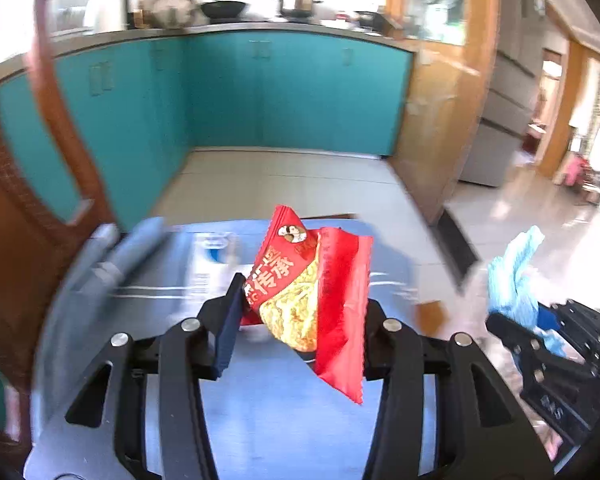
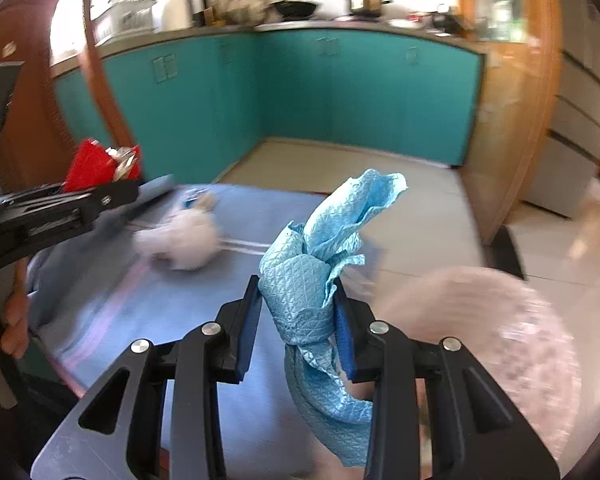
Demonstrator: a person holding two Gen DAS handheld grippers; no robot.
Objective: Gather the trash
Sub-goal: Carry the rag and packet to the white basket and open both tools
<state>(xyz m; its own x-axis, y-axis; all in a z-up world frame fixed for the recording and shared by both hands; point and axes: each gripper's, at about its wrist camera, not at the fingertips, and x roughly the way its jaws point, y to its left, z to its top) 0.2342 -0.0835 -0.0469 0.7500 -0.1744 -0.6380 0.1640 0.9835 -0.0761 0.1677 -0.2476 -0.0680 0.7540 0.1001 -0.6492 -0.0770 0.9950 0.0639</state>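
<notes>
A crumpled red and yellow snack wrapper (image 1: 300,284) sits between the pads of my left gripper (image 1: 302,320), which is shut on it above the blue-clothed table (image 1: 268,424). My right gripper (image 2: 298,320) is shut on a crumpled light blue paper towel (image 2: 304,276) that sticks up past its fingers. In the left wrist view the right gripper (image 1: 508,328) shows at the right edge with the blue towel (image 1: 516,276). The right wrist view shows the left gripper (image 2: 112,196) at the left with the red wrapper (image 2: 92,166). A white crumpled tissue (image 2: 184,242) lies on the table (image 2: 152,320).
A blurred white and blue packet (image 1: 214,254) lies at the table's far side. A blurred pink rounded thing (image 2: 500,340) sits close at the right. A wooden chair back (image 1: 56,120) stands at the left. Beyond are teal cabinets (image 1: 280,92), tiled floor and a wooden door frame (image 1: 436,120).
</notes>
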